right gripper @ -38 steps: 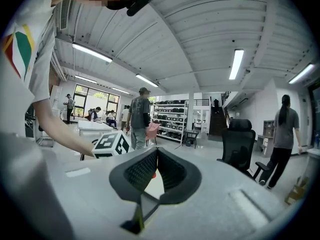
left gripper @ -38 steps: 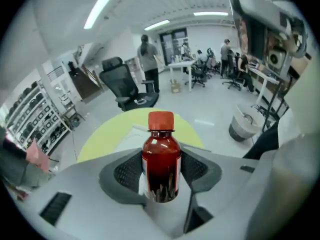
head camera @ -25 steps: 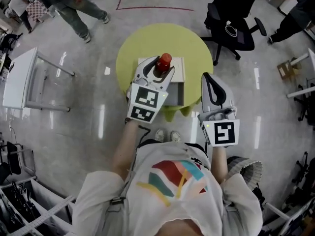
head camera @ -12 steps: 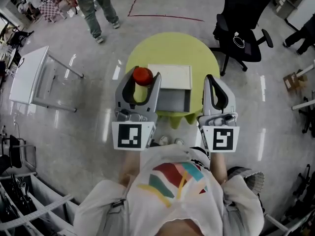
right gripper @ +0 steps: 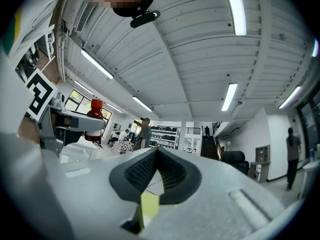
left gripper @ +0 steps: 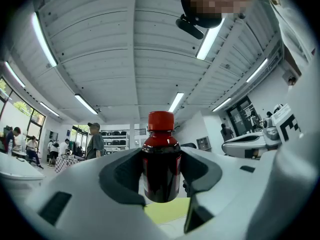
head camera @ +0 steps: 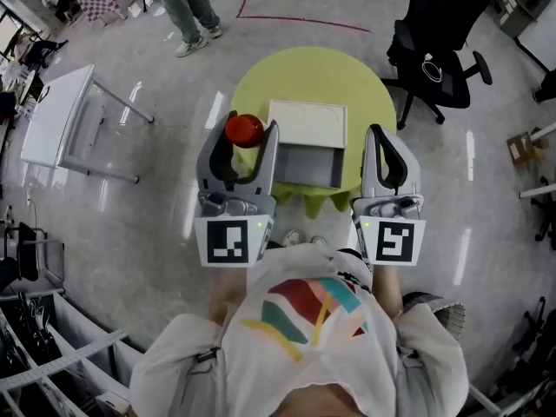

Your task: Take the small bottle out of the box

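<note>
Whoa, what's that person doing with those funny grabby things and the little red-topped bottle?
A person holds a grabbing tool in each hand. The left tool is squeezed around a small bottle with a red cap, holding it upright in the air just left of the open box on the round green table. So the bottle is already out of the box. The right tool is shut with nothing in it, held up on the box's right side.

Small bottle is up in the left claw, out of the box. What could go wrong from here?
1. The left claw grips the small bottle only by its sides, base hanging free; a slip near the table edge could drop it to the floor.
2. The box sits at the table's near edge beside the shut right claw; a swing might knock it off.
</note>
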The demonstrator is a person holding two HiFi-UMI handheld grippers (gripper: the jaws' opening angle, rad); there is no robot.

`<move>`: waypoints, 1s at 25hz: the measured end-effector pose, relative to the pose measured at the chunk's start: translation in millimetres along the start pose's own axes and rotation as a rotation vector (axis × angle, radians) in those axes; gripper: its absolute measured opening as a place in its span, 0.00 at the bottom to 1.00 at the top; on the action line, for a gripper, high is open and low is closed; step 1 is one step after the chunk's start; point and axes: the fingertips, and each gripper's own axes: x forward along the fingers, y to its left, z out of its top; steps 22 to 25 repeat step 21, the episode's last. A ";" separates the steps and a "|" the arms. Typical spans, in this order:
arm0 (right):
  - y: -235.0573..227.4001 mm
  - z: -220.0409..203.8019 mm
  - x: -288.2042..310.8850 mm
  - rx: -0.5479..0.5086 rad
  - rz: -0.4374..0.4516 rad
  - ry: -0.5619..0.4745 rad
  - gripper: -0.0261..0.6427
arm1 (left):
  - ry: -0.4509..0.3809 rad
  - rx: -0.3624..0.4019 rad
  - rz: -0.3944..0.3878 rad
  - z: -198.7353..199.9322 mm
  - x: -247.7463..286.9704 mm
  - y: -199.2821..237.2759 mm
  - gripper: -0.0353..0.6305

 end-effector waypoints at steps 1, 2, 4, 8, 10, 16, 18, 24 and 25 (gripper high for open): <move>0.6 0.2 -0.5 -0.002 -0.002 0.002 0.04 | 0.001 -0.001 0.001 0.2 -0.6 0.2 0.39; 0.6 0.1 -1.0 -0.002 -0.005 0.004 0.04 | 0.001 0.000 0.001 0.3 -0.9 0.2 0.39; 0.5 0.5 -1.6 -0.001 -0.012 0.005 0.04 | 0.002 0.000 0.001 0.6 -0.8 0.6 0.39; -0.5 2.8 -2.7 -0.008 -0.023 0.006 0.04 | -0.013 -0.001 0.004 3.1 1.0 2.7 0.39; -2.3 3.4 -3.9 -0.010 -0.028 0.004 0.04 | -0.018 -0.003 0.004 3.2 1.6 2.0 0.39; -8.0 1.7 -5.9 -0.015 -0.045 0.011 0.04 | 0.003 -0.007 -0.013 -1.4 4.3 -5.0 0.39; -9.3 1.7 -5.6 -0.015 -0.047 0.013 0.04 | 0.001 -0.006 -0.015 -0.5 5.8 -6.5 0.39; -10.2 2.9 -5.8 -0.017 -0.047 0.013 0.04 | -0.003 0.001 -0.014 1.8 6.3 -7.7 0.39; -10.2 2.9 -5.8 -0.017 -0.047 0.013 0.04 | -0.003 0.001 -0.014 1.8 6.3 -7.7 0.39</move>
